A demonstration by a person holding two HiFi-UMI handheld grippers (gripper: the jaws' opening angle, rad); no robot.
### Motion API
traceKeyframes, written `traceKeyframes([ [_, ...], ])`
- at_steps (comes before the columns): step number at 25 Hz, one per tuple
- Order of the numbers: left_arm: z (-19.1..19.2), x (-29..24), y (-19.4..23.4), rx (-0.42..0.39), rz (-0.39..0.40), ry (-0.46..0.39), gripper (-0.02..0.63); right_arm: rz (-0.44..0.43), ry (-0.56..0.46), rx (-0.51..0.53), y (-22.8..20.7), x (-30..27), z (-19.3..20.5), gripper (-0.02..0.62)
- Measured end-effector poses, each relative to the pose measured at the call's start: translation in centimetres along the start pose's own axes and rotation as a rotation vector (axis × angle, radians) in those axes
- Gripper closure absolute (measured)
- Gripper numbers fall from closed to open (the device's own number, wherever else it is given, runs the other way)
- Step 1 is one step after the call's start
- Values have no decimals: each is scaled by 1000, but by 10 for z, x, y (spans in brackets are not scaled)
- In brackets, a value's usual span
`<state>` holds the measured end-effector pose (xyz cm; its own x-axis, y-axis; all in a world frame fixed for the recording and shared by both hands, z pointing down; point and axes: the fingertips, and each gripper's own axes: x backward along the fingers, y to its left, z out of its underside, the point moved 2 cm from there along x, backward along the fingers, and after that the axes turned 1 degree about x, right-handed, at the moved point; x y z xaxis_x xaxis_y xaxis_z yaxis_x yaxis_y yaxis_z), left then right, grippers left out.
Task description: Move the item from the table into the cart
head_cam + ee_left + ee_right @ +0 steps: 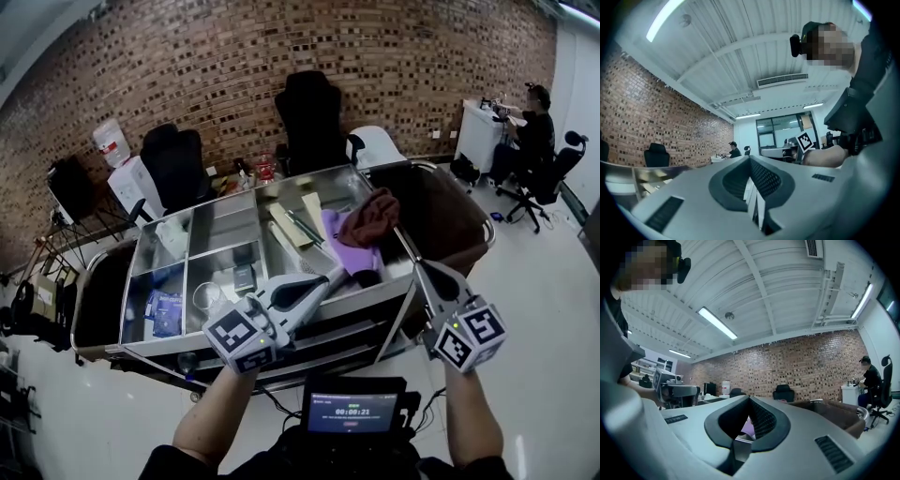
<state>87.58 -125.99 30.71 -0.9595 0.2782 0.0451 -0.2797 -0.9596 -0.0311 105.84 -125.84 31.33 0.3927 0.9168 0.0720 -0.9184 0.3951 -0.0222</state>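
The metal cart (pixel 309 314) stands in front of me, its top tray split into compartments. A red-brown cloth (pixel 370 217) lies over a purple one (pixel 339 236) in the right compartment. My left gripper (pixel 330 276) is shut and empty, pointing level over the cart's near rim toward the right. In the left gripper view the left gripper (pixel 750 160) has its pads together with nothing between them. My right gripper (pixel 415 264) is also shut and empty at the cart's near right corner. Past the right gripper (pixel 750 400) a bit of the purple cloth (pixel 746 427) shows. No table is in view.
A brown bag (pixel 450 220) hangs at the cart's right end, a black one (pixel 98 291) at its left. A blue packet (pixel 164 312) and a tape roll (pixel 208 297) lie in the near left compartments. Office chairs (pixel 309 117) stand behind. A person (pixel 534 131) sits at a desk far right.
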Motion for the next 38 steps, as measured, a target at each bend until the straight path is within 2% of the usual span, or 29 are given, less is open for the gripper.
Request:
traceKeyframes([
  [5, 20, 0, -8, 0, 2, 16, 612, -18, 15, -25, 6, 0, 13, 621],
  [8, 28, -5, -12, -34, 6, 43, 612, -29, 20, -34, 9, -1, 20, 621],
  [11, 28, -3, -9, -6, -6, 10, 612, -32, 15, -32, 11, -1, 20, 621],
  [15, 28, 0, -10, -15, -30, 27, 612, -30, 14, -20, 15, 3, 19, 621],
  [19, 26, -1, -5, 25, -58, 1, 612, -42, 22, -42, 15, 5, 22, 621],
  [24, 22, 3, -4, 46, -70, -8, 612, -40, 36, -19, 18, 6, 24, 621],
  [31, 18, 4, -8, 0, -83, -4, 611, -43, 31, -21, 21, 10, 26, 621],
  [38, 14, 5, -12, 14, -70, -14, 611, -46, 40, -11, 23, 11, 25, 621],
])
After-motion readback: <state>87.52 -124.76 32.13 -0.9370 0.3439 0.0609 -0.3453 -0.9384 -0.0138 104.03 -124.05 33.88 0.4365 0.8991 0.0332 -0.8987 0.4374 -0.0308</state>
